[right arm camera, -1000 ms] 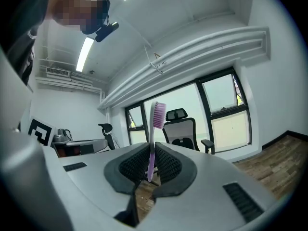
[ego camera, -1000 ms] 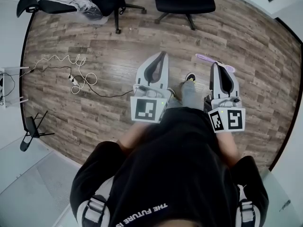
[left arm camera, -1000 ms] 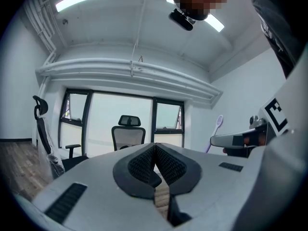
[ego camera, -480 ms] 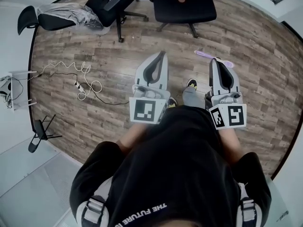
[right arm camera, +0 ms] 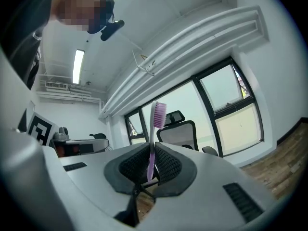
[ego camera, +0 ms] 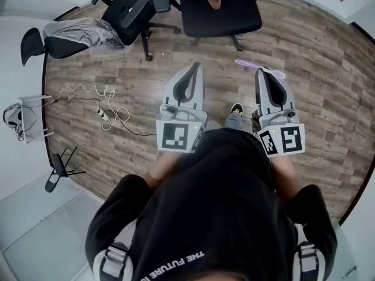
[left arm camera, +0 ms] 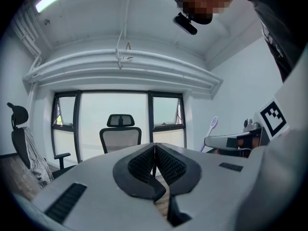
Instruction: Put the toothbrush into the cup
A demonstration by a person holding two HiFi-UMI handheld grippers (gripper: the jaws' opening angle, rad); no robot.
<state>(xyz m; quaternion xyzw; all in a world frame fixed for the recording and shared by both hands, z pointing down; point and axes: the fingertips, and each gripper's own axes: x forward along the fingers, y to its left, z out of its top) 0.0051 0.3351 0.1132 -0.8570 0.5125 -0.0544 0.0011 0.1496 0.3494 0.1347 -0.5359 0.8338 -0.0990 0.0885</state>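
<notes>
Since the earlier frames, the black office chair [ego camera: 234, 17] has been brought further into the head view, so that the small reddish-brown cup [ego camera: 215, 0] on its seat is now seen whole, and the wood-plank floor [ego camera: 325, 98] has been shifted down the frame. Both tools are kept at much the same place before the body.

Nearest, a person's black top [ego camera: 222, 209] fills the lower frame. Just ahead of it, the left tool [ego camera: 195, 67] is held pointing forward; its jaws are pressed together with nothing between them. Beside it, the right tool [ego camera: 263, 72] is clamped on the handle of a lilac plastic toothbrush [right arm camera: 153, 138], whose bristled head stands up above the jaws in the right gripper view and whose length is seen crosswise at the tips in the head view.

Farther off, a white cable [ego camera: 94, 92] lies coiled on the floor at the left. Beyond it, a second black chair [ego camera: 126, 7] stands beside the one carrying the cup, well apart from the toothbrush.
</notes>
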